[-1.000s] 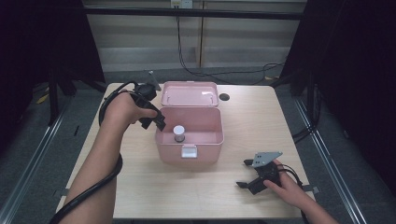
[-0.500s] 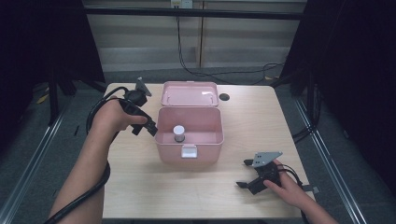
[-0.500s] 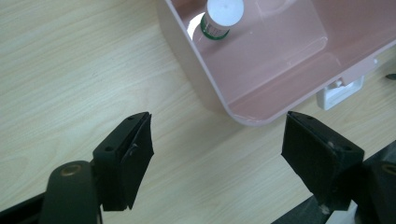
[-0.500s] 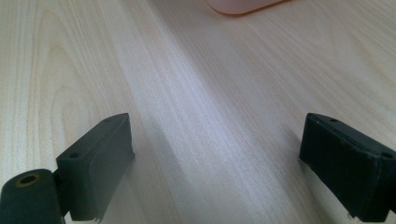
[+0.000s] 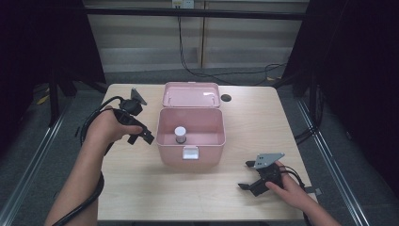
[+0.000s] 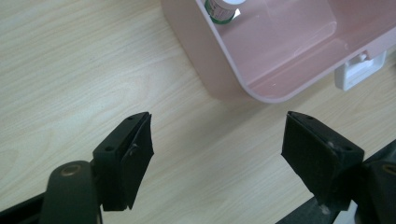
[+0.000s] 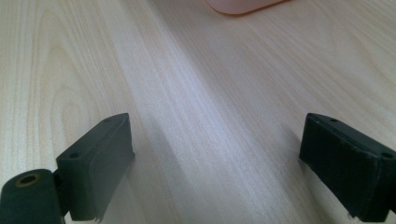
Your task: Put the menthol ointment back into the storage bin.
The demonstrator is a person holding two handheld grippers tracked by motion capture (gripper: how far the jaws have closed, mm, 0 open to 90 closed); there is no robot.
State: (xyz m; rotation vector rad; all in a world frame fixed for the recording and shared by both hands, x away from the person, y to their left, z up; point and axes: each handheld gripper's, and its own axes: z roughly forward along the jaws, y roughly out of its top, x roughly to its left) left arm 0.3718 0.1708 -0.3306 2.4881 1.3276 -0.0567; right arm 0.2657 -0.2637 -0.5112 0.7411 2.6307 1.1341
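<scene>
Bottle stands inside pink box, just right of left claw (spread, empty).

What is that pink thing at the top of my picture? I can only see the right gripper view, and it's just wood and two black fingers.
Observer: That's the bottom corner of a pink box. Its lid is flipped open toward the back.
Operator: Ooh, is anything inside it?
Observer: Yes, one small bottle with a white cap, standing upright on the box floor.
Operator: And where's the other gripper?
Observer: The left gripper is just to the left of the box, with its fingers open and nothing between them.
</scene>
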